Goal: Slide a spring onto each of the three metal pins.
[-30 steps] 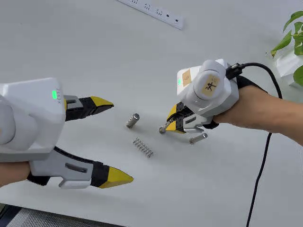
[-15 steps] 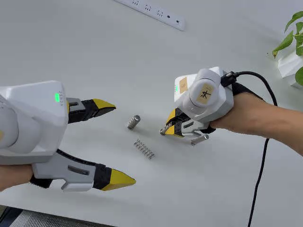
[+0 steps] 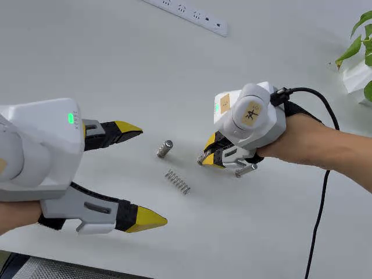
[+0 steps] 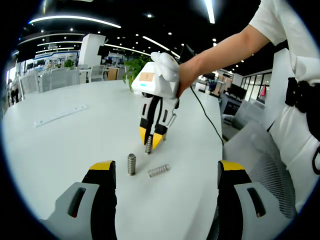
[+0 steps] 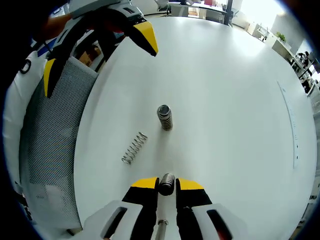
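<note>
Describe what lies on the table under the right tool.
A bare metal pin lies on the table beneath the right tool, which is shut on a spring-covered pin. One end pokes out; the tool's body covers the rest.

White tabletop (image 3: 116, 58) w/ a white power strip (image 3: 187, 11) lying toward the back. Green leafy plant (image 3: 347, 52) in a white pot (image 3: 356, 77) at far right. Grey mesh chair (image 5: 55, 125) beside the tabletop's edge.

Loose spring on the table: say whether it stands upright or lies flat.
Lying flat. The loose spring rests lengthwise on the table, while the sprung pin beside it stands upright.
</note>
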### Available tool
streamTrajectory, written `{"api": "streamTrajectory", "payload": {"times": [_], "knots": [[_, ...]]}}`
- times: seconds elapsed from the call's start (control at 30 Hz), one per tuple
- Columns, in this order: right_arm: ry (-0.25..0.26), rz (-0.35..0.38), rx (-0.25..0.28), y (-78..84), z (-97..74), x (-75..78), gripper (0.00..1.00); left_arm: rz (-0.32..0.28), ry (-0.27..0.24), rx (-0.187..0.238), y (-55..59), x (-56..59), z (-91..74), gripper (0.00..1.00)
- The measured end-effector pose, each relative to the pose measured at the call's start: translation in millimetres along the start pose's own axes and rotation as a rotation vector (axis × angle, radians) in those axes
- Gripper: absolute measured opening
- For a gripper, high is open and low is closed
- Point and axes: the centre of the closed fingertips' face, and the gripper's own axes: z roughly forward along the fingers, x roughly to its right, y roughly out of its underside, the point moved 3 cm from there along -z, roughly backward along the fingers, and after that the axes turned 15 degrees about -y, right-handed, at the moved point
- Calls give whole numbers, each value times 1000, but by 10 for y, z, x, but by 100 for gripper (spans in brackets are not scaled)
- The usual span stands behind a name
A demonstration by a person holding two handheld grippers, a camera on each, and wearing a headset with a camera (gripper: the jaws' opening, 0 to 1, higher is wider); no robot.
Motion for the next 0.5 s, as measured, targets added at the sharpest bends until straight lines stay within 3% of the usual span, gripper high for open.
{"api": "streamTrajectory", "payload": {"times": [0.27, 0.5], "knots": [[11, 10, 25, -14, -54, -7, 14, 9, -1, -2, -26, 7, 0, 82], [34, 35, 84, -31, -174, -20, 19, 20, -1, -10, -38, 14, -4, 82]]}}
